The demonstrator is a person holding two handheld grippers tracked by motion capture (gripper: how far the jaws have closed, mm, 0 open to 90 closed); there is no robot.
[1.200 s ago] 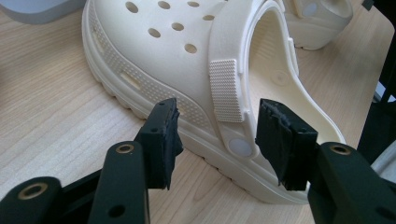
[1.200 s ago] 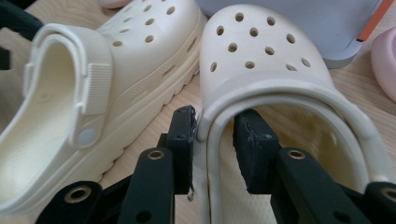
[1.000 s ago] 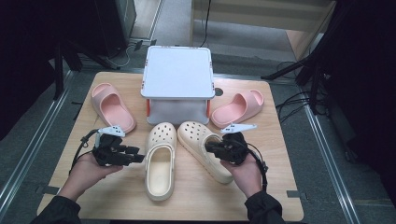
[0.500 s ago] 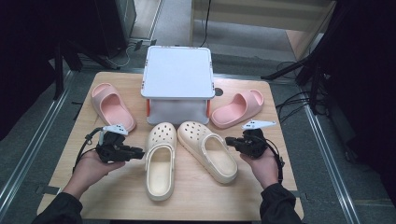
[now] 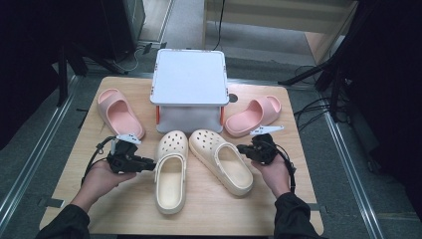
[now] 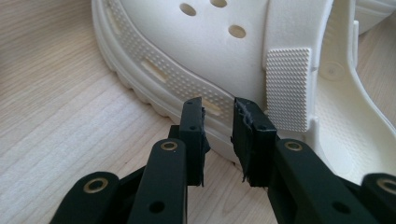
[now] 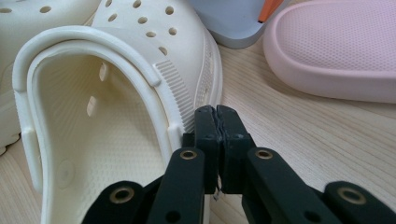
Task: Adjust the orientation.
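Observation:
Two cream clogs lie side by side mid-table, the left clog (image 5: 171, 172) and the right clog (image 5: 222, 160). My left gripper (image 5: 151, 163) lies low beside the left clog's outer side (image 6: 196, 60). Its jaws stand a little apart around nothing, so the left gripper (image 6: 217, 109) is open, its tips just short of the sole's edge. My right gripper (image 5: 241, 148) rests at the right clog's outer rim (image 7: 116, 112). In its own view the right gripper (image 7: 216, 112) is shut, empty, tips close to the ribbed strap joint.
A white upturned bin (image 5: 189, 88) stands behind the clogs at mid-back. One pink slide (image 5: 118, 112) lies at the left, another pink slide (image 5: 253, 115) at the right, near my right gripper. Bare wooden table (image 5: 199, 219) runs along the front edge.
My right gripper has pulled back to the right, off the right clog's opening to its outer rim. The left gripper has edged slightly toward the left clog. Neither clog has moved.

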